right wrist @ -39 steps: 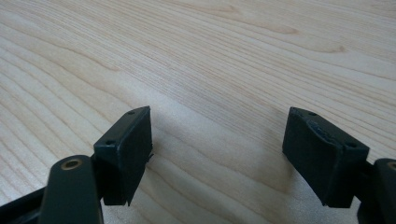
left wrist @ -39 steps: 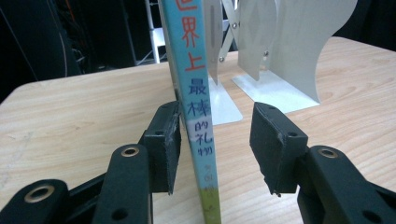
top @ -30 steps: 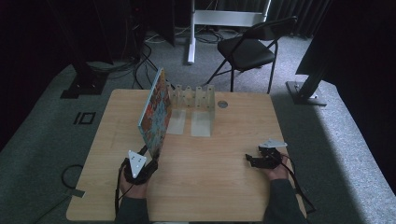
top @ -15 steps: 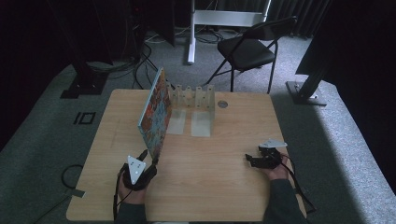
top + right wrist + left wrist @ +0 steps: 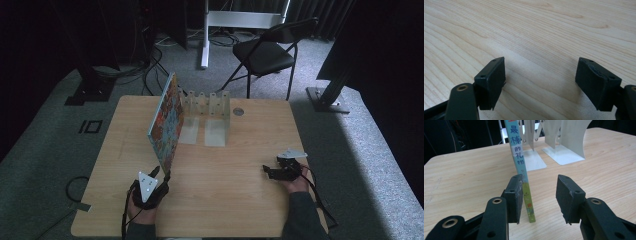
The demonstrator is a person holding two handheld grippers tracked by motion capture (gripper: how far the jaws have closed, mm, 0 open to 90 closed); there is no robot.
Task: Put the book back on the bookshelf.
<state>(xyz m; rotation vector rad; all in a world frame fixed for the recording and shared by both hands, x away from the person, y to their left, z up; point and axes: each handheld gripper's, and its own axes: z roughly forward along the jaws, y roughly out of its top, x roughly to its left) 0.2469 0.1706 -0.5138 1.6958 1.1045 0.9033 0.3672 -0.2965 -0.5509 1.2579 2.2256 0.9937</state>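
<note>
A thin picture book (image 5: 166, 122) with a colourful cover stands on its edge on the wooden table (image 5: 250, 200), leaning toward the metal bookends (image 5: 206, 105) behind it. In the left gripper view its spine (image 5: 522, 173) with printed characters rises between my jaws, touching the left pad (image 5: 515, 195) and apart from the right one. My left gripper (image 5: 541, 197) is open around the book's near end; in the high view the left gripper (image 5: 159, 176) sits at the book's near corner. My right gripper (image 5: 266, 171) rests open at the table's right, with bare wood between its pads (image 5: 491, 80).
Two white metal bookend plates (image 5: 562, 151) lie flat on the table beyond the book. A small round grommet (image 5: 238, 111) sits near the far edge. A black folding chair (image 5: 267, 52) and stand legs are on the floor behind the table.
My left gripper has slid a little back toward the person and to the left along the book's near end. The right gripper has stayed put.
</note>
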